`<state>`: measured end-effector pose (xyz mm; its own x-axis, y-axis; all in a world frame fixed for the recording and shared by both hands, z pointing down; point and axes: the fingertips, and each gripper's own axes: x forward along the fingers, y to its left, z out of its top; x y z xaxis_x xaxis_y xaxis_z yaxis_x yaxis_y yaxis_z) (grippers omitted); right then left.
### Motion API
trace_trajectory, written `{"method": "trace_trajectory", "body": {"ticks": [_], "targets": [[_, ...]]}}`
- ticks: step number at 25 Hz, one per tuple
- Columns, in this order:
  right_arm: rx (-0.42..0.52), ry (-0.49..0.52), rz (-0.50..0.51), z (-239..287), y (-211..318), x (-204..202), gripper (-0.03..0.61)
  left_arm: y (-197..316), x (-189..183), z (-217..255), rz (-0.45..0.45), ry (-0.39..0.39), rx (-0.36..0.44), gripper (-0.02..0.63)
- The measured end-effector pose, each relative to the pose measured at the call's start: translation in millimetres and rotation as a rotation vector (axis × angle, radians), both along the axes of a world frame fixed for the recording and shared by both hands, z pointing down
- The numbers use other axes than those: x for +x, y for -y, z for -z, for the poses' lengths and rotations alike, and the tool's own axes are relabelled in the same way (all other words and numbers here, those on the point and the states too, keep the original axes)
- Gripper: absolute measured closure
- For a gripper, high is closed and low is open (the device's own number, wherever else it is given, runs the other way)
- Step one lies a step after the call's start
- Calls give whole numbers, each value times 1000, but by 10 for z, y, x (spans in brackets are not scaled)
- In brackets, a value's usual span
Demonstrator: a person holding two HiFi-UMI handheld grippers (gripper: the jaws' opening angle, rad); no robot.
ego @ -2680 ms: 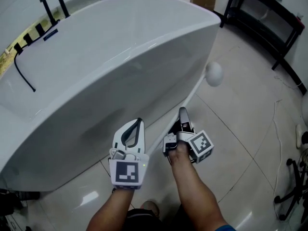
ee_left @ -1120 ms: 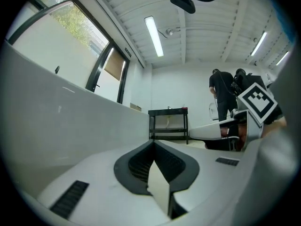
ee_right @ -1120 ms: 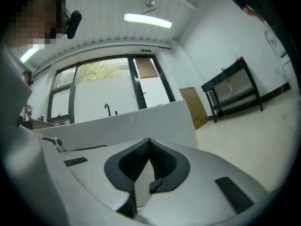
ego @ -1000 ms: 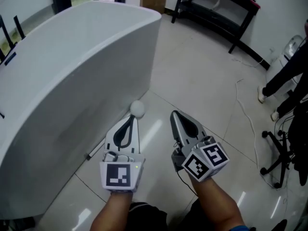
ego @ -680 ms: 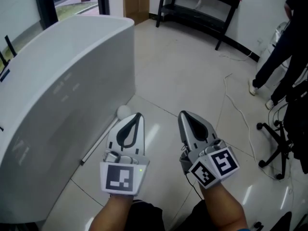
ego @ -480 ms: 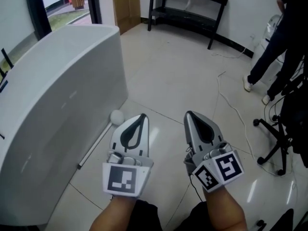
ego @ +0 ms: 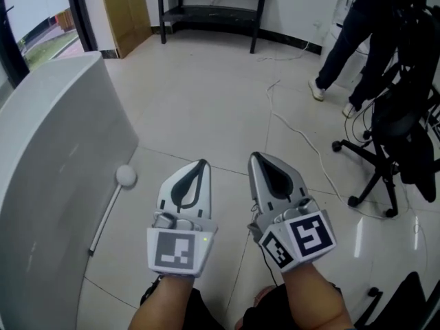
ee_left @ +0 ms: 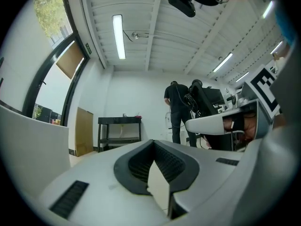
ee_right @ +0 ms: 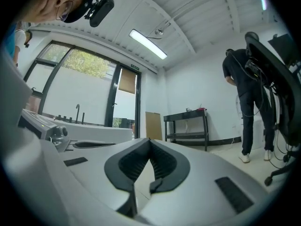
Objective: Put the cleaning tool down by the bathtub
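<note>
The cleaning tool [ego: 110, 205], a thin white rod with a round white head, lies on the tiled floor against the white bathtub [ego: 48, 170] at the left of the head view. My left gripper [ego: 198, 167] is held to the right of the tool, shut and empty. Beside it my right gripper [ego: 256, 160] is shut and empty too. Both point away from me, out over the floor. In the left gripper view my left gripper [ee_left: 151, 145] shows its jaws closed together, and in the right gripper view my right gripper [ee_right: 149, 144] looks the same.
A black metal shelf rack [ego: 210, 9] stands at the far wall beside a wooden door [ego: 124, 9]. A person in dark clothes [ego: 357, 33] stands at the far right near a black office chair [ego: 392, 136]. A white cable [ego: 295, 136] trails across the tiles.
My view has swung right, away from the tub. The right gripper let go of the tool, which now lies by the tub. Both grippers have moved off from it, toward the room.
</note>
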<state>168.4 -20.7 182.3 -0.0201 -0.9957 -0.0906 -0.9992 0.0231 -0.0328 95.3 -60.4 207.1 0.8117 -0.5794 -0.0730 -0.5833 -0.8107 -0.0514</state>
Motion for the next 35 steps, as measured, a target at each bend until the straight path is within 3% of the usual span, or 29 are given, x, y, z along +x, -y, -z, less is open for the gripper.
{"method": "trace_trajectory", "body": {"ticks": [9, 12, 19, 27, 35], "targets": [[-36, 63, -185, -310, -179, 996, 589, -34, 658, -208, -62, 7, -22, 618], [-50, 56, -230, -397, -181, 1224, 589, -22, 798, -440, -76, 13, -68, 618], [-101, 45, -213, -798, -142, 1292, 588, 116, 1031, -687, -85, 49, -41, 618], [-90, 92, -249, -882, -122, 1492, 588, 44, 1208, -832, -114, 77, -38, 618], [-122, 76, -245, -924, -86, 1483, 588, 32, 1239, -840, -115, 83, -54, 618]]}}
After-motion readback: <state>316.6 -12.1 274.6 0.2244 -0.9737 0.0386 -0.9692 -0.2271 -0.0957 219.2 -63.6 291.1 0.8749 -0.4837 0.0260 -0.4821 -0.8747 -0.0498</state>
